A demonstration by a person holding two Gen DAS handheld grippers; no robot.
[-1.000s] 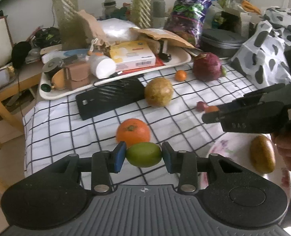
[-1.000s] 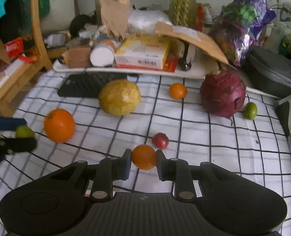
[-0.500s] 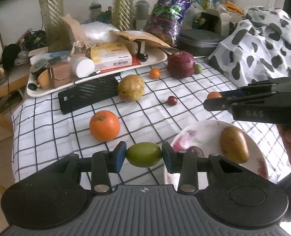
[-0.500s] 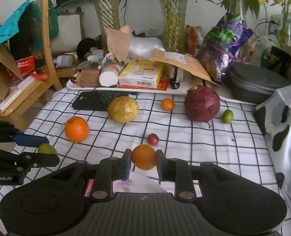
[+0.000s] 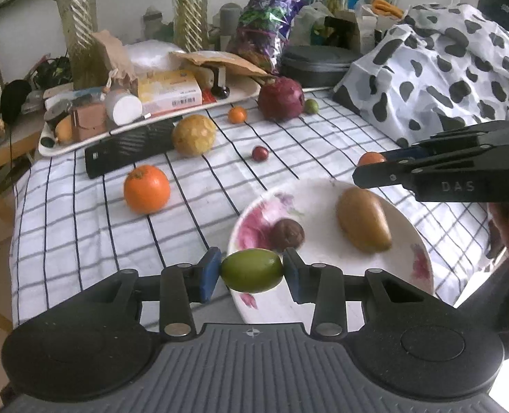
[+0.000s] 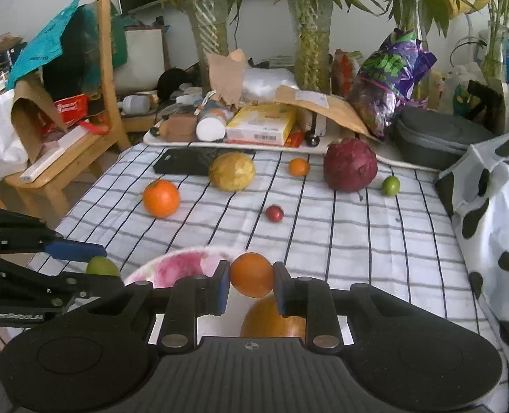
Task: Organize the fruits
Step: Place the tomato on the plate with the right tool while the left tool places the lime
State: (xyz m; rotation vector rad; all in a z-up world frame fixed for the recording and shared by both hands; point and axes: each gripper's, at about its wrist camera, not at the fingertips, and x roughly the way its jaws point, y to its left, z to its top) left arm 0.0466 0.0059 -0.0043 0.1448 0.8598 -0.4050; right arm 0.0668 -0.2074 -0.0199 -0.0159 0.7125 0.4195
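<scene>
Your left gripper is pinching a green fruit between its blue pads, holding it just above the near rim of the floral plate; from the right wrist view that gripper is showing at the left edge with the green fruit partly hidden between its fingers. Your right gripper is clamping a small orange fruit over the plate, and a yellow-brown fruit is lying right beneath it. On the plate a dark round fruit and that yellow-brown fruit are sitting apart from each other. Out on the checked tablecloth, a large orange, a yellow melon, a small red fruit, a tiny orange, a purple-red fruit and a little lime are lying spread out.
</scene>
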